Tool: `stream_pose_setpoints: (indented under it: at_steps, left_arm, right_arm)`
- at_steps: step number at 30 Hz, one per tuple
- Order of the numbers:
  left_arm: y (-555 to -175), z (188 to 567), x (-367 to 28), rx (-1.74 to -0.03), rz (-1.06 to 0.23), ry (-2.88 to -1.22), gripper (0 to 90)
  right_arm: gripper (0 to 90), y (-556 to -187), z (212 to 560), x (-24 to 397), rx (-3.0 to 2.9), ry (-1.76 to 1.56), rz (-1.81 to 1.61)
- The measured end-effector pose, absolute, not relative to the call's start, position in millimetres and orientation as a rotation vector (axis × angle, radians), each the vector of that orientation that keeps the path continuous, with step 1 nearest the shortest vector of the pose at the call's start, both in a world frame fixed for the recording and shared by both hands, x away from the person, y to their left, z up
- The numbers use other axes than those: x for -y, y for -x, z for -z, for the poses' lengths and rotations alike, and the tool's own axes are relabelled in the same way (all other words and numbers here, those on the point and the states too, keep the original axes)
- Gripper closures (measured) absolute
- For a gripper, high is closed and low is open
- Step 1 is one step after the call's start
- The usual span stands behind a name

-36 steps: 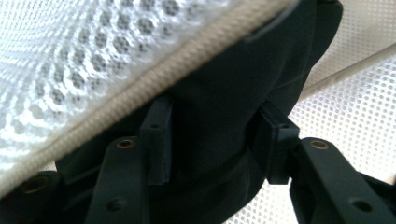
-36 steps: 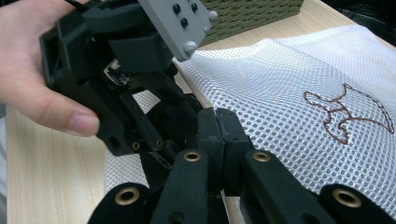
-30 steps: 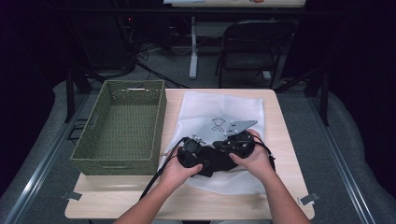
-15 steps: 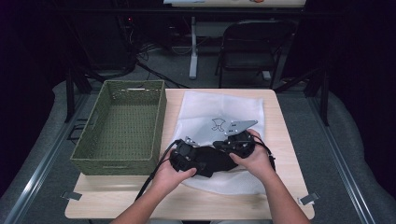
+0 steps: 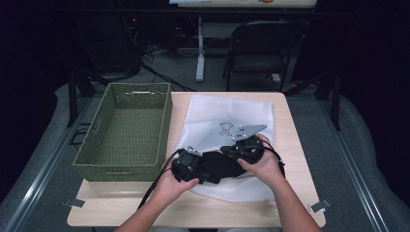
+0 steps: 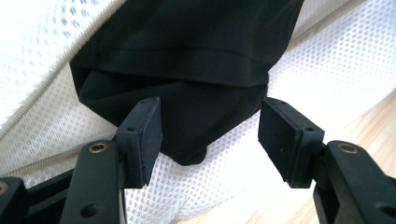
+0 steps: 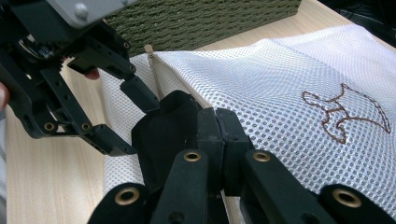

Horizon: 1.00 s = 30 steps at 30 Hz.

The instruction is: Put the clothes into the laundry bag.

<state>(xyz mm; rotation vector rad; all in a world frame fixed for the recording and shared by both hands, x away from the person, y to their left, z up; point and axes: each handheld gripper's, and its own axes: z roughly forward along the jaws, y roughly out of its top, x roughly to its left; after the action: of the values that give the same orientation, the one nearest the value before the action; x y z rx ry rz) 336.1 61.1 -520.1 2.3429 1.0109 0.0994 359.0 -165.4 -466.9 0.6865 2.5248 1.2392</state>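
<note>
Left gripper (image 6: 210, 135) shifted, jaws opening, black cloth (image 6: 187, 70), white mesh bag (image 7: 280, 79)

Lots of bare table (image 5: 290, 203) along the bottom edge and down the right side of the high view, so hands can slide in there easily. The green woven basket (image 5: 126, 130) walls off the left half, and the white mesh bag (image 5: 227, 116) covers the middle.
</note>
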Motion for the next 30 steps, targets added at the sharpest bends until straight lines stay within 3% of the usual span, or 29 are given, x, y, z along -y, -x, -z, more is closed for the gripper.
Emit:
stream_pose_setpoints:
  at_steps: [17, 30]
  left_arm:
    - [-342, 541, -59, -1.033, -0.069, -2.376, 43.9]
    - [-346, 552, -58, -1.060, -0.071, -2.385, 55.5]
  right_arm:
    - [89.9, -359, 468, 165, -2.530, -0.683, -1.235]
    - [89.9, -358, 468, 164, -2.531, -0.681, -1.235]
